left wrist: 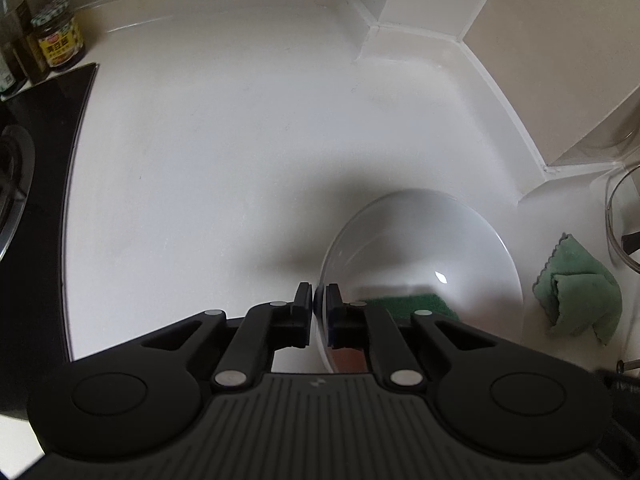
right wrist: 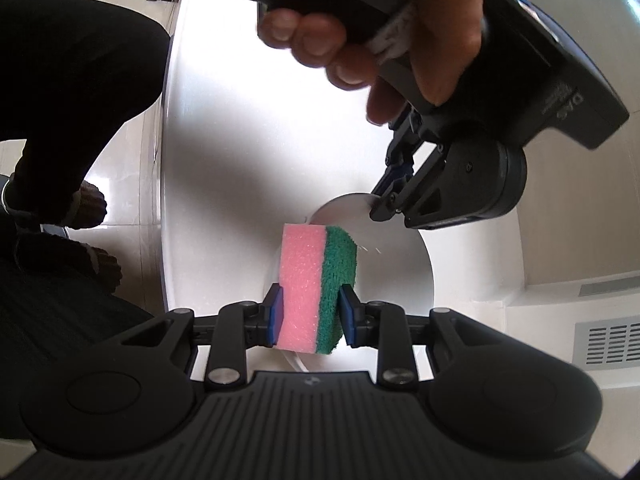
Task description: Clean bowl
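Observation:
A white bowl (left wrist: 420, 256) stands tilted on the white counter (left wrist: 240, 140). My left gripper (left wrist: 319, 302) is shut on its near rim, one pad inside and one outside. In the right wrist view the same left gripper (right wrist: 375, 205), held by a hand (right wrist: 420, 32), pinches the raised edge of the bowl (right wrist: 394, 268). My right gripper (right wrist: 310, 314) is shut on a pink and green sponge (right wrist: 316, 276), which stands upright just over the bowl's near side. The sponge's green face (left wrist: 408, 303) shows inside the bowl in the left wrist view.
A folded green cloth (left wrist: 576, 296) lies right of the bowl, and a clear glass vessel (left wrist: 620, 220) stands beyond it. A black stove top (left wrist: 44, 152) and a jar (left wrist: 58, 34) are at the left. A person's dark trousers (right wrist: 80, 60) stand beside the counter edge.

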